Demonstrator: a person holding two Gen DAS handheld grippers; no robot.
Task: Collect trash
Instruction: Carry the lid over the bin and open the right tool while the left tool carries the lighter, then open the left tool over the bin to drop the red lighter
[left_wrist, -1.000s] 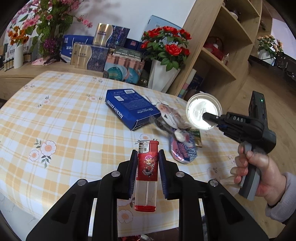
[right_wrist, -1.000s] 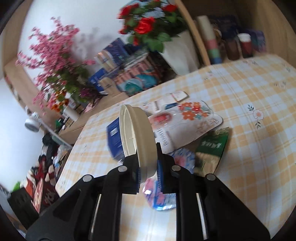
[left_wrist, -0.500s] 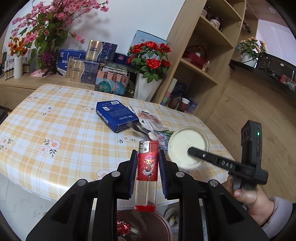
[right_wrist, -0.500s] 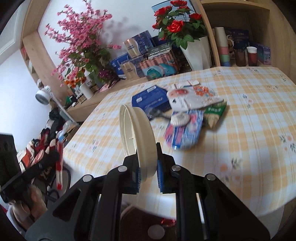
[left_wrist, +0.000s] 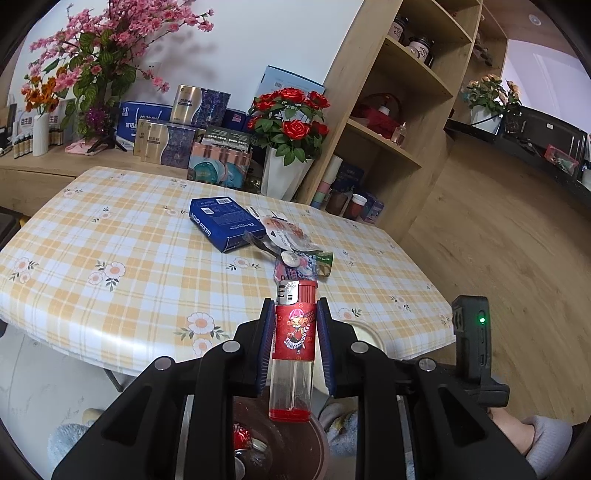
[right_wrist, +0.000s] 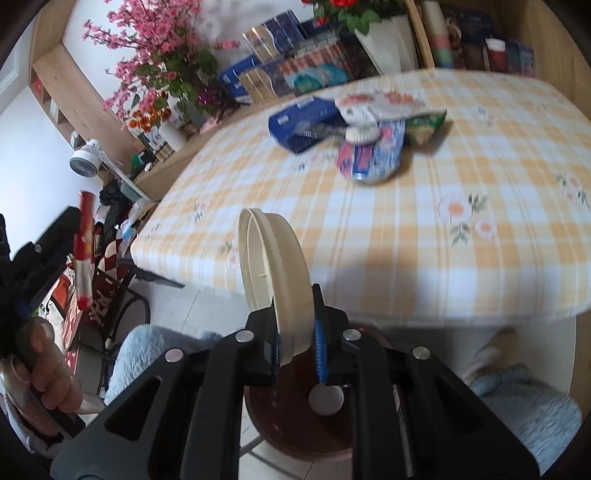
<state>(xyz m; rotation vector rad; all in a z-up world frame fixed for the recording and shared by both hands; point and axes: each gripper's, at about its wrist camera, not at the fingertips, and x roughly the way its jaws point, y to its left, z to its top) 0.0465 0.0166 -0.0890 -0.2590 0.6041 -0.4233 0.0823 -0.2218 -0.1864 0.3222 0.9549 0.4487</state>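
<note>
Compared with a second ago, both grippers have drawn back off the checked tablecloth (left_wrist: 122, 236) and past the table's near edge, and a dark brown bin (right_wrist: 295, 417), out of sight then, now lies under both. The left gripper (left_wrist: 293, 332) stays clamped narrowly on the red lighter (left_wrist: 293, 345), upright between its blue pads; in the right wrist view the same lighter shows at far left, above the person's left hand (right_wrist: 44, 380). The right gripper (right_wrist: 297, 347) keeps its narrow grip on the cream round lid (right_wrist: 273, 273), held on edge, where before it hung over the wrappers. Inside the bin lie a red crumpled wrapper (left_wrist: 242, 437) and a small round white cap (right_wrist: 325, 398). On the table remain a blue box (left_wrist: 221, 223), touching a pile of snack wrappers (left_wrist: 295, 254) to its right. Behind stand pink blossoms (left_wrist: 99, 55), stacked gift boxes (left_wrist: 177, 136), red roses in a white vase (left_wrist: 286, 177) and a wooden shelf unit (left_wrist: 399, 110); the floor at right is wood.
</note>
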